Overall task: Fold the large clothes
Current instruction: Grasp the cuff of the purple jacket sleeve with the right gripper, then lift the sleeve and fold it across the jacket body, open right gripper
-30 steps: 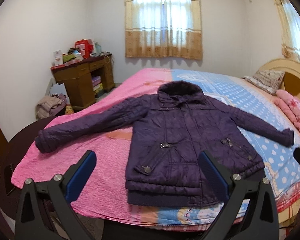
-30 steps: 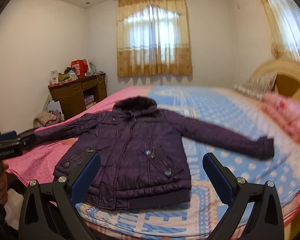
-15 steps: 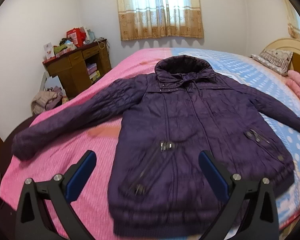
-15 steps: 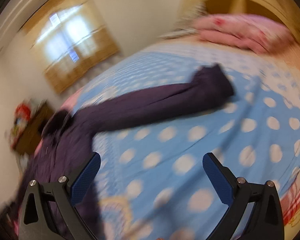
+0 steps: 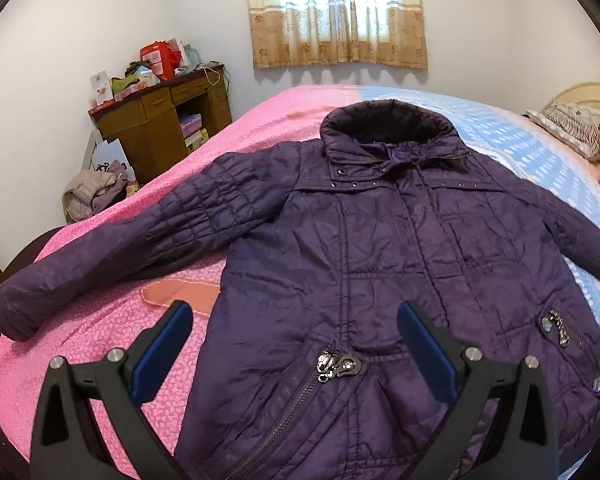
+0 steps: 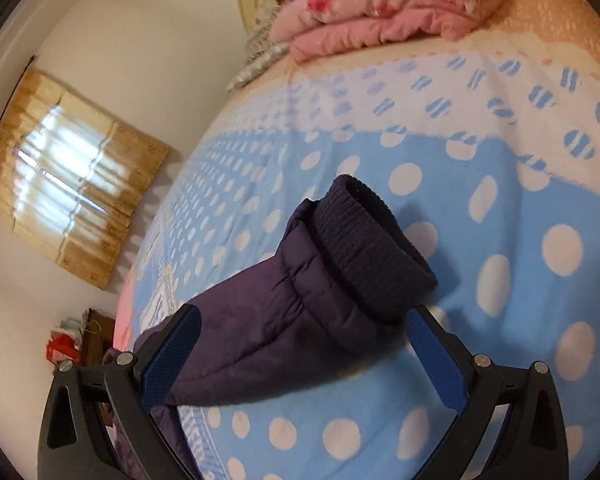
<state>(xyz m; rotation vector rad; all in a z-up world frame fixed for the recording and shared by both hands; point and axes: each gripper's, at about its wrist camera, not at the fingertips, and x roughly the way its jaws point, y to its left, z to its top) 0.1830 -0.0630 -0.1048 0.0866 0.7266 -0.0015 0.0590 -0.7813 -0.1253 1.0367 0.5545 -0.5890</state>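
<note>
Jacket: your quilted purple jacket (image 5: 380,264) lies flat, front up, on the bed (image 5: 112,332).
Cuff: ribbed knit cuff (image 6: 364,248), sleeve between your right gripper (image 6: 302,354) fingers, spread wide.
Left gripper: your left gripper (image 5: 292,340) gapes above the crinkled hem.
Bedding: nubby pink, polka-dot blue.

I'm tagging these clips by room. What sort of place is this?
A home bedroom, most likely. A purple jacket lies spread on a made bed with a pillow at its head, a cluttered wooden desk stands by the wall, and a curtained window is behind.
</note>
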